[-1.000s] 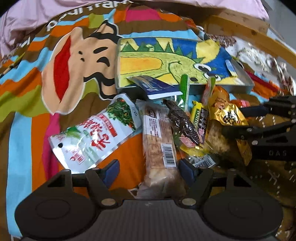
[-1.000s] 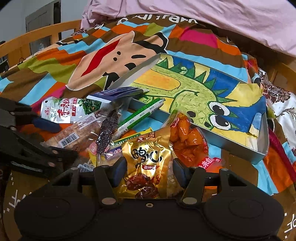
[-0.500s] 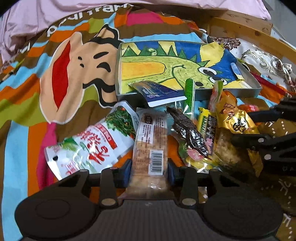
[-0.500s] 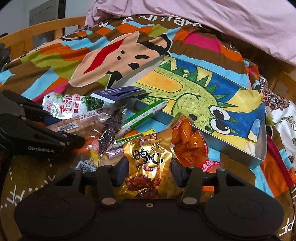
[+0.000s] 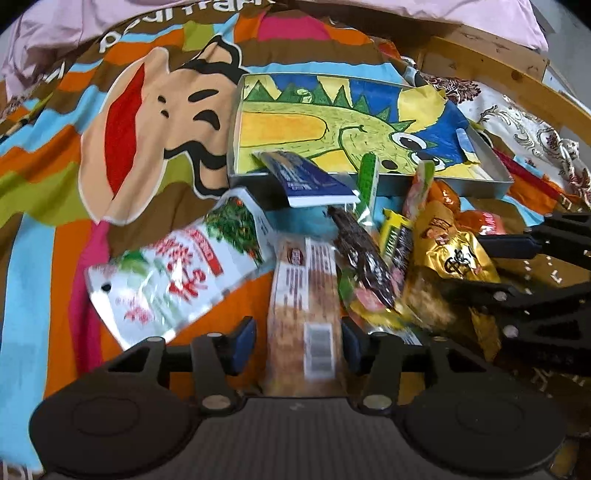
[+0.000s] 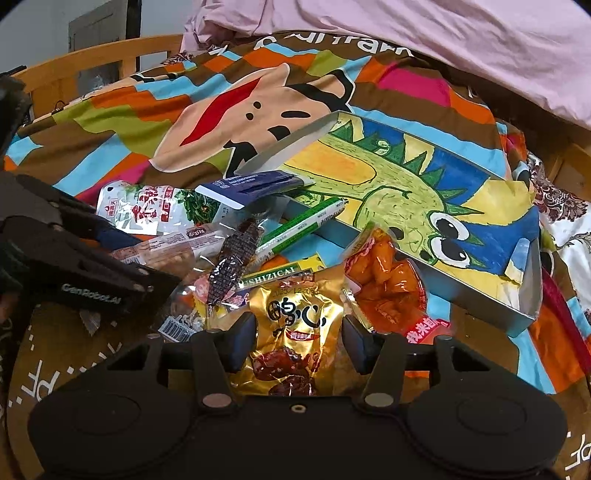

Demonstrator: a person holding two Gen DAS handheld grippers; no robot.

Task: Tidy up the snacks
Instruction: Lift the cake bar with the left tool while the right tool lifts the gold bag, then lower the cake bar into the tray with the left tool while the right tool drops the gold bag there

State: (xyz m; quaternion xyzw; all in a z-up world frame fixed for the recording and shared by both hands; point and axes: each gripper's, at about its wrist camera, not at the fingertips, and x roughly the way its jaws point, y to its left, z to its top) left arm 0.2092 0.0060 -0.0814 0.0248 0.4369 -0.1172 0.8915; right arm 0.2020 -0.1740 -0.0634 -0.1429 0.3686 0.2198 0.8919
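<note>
A pile of snack packets lies on a striped bedspread in front of a shallow dinosaur-print box [image 5: 354, 125] [image 6: 406, 192]. My left gripper [image 5: 299, 343] is shut on a long biscuit pack with a barcode [image 5: 306, 295], also seen in the right wrist view [image 6: 162, 251]. My right gripper [image 6: 297, 339] is shut on a gold foil pouch [image 6: 295, 325], which also shows in the left wrist view [image 5: 450, 254]. A white and green pouch [image 5: 177, 277], a dark sausage pack [image 5: 362, 258], an orange pack [image 6: 388, 284] and a green stick [image 6: 306, 225] lie beside them.
A blue carton [image 5: 306, 181] leans over the box's near wall. A wooden bed rail [image 5: 491, 62] runs at the right and a pink quilt [image 6: 406, 33] lies at the back. The other gripper's black body [image 6: 74, 266] sits close on the left.
My left gripper has closed around the biscuit pack and lifted it slightly. My right gripper has narrowed on the gold pouch. Both views have shifted a little towards the box.
</note>
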